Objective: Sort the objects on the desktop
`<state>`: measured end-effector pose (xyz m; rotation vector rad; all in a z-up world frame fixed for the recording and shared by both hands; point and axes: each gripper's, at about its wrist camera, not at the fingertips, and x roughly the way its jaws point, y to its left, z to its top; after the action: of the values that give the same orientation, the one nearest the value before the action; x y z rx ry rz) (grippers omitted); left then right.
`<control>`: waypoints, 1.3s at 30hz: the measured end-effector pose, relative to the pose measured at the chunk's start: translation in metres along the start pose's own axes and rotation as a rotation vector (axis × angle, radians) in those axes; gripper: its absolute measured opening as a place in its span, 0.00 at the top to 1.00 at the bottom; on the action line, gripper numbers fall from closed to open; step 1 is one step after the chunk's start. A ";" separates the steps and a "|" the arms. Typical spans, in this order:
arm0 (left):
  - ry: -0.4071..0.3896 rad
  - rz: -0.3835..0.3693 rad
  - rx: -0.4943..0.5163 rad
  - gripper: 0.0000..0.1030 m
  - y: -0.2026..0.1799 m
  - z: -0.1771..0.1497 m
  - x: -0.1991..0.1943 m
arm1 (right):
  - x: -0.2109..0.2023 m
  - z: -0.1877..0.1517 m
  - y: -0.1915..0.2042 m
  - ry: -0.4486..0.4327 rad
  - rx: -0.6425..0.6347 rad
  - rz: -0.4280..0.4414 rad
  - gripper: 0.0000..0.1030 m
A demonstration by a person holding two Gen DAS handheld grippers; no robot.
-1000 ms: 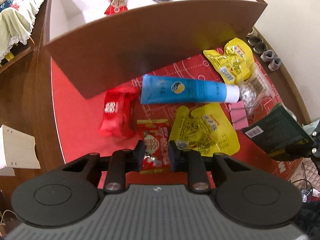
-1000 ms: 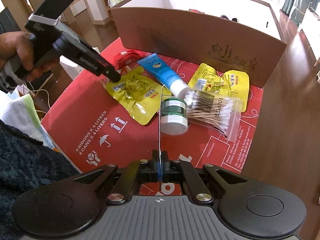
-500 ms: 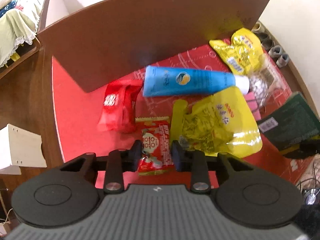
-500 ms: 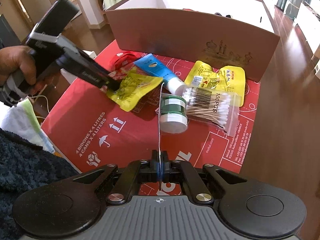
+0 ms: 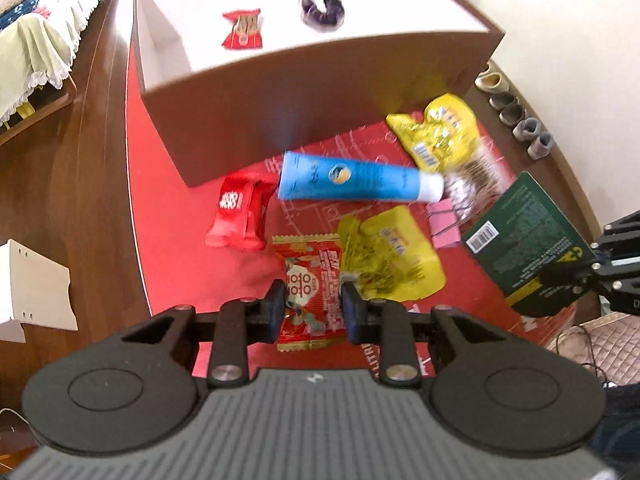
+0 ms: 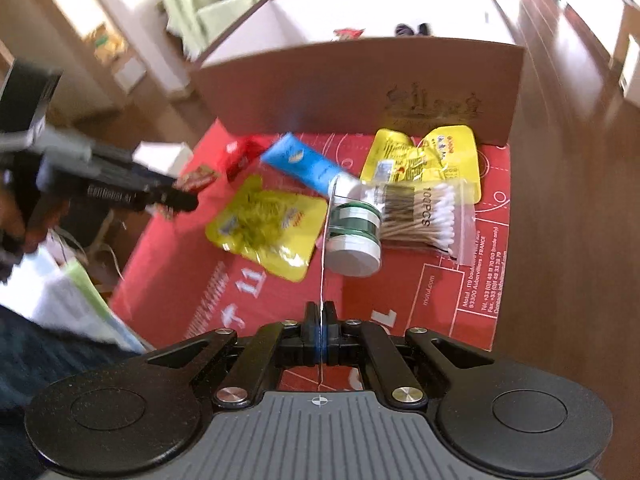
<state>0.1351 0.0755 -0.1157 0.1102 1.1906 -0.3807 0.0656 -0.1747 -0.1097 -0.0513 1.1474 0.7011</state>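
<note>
- Sorting looks barely begun, going by what lies where: the brown box [image 5: 320, 80] at the top of the left wrist view holds only a red candy packet [image 5: 242, 34] and a dark scrunchie [image 5: 324, 10]; most items lie outside it on the red cardboard sheet [image 5: 168, 216].
- The left gripper [image 5: 313, 308] has its jaws partly closed on a red sweet wrapper [image 5: 314, 296], low in the frame and clear of the box, so I judge this the item being carried.
- The right gripper [image 6: 320, 330] is pinched tight on a thin edge-on card; the left wrist view shows it as a dark green booklet [image 5: 524, 236] at the right edge.
- Left to sort: a blue tube [image 5: 352, 178], a red pouch [image 5: 238, 216], a yellow snack packet [image 5: 390, 260] in the centre, a second yellow packet [image 5: 440, 136] by the box wall, and a pink binder clip [image 5: 442, 220].
- Only the right wrist view shows clearly the green-banded jar [image 6: 354, 236] and the bag of cotton swabs [image 6: 424, 218], right of centre.
- Only the left wrist view looks down into the box; the right sees just its rim.
</note>
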 end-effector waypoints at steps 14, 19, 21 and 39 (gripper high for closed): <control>-0.102 -0.018 0.042 0.76 -0.019 0.035 -0.042 | -0.035 0.029 -0.001 -0.137 0.126 0.125 1.00; -0.138 -0.010 0.051 0.76 -0.021 0.054 -0.048 | -0.049 0.045 -0.016 -0.219 0.232 0.196 1.00; -0.152 -0.004 0.058 0.76 -0.022 0.062 -0.050 | -0.053 0.052 -0.021 -0.248 0.262 0.217 1.00; -0.249 0.030 0.054 0.76 -0.011 0.131 -0.054 | -0.054 0.136 -0.052 -0.407 0.326 0.275 1.00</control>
<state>0.2301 0.0407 -0.0154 0.1233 0.9327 -0.3884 0.1922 -0.1897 -0.0209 0.5123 0.8683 0.7169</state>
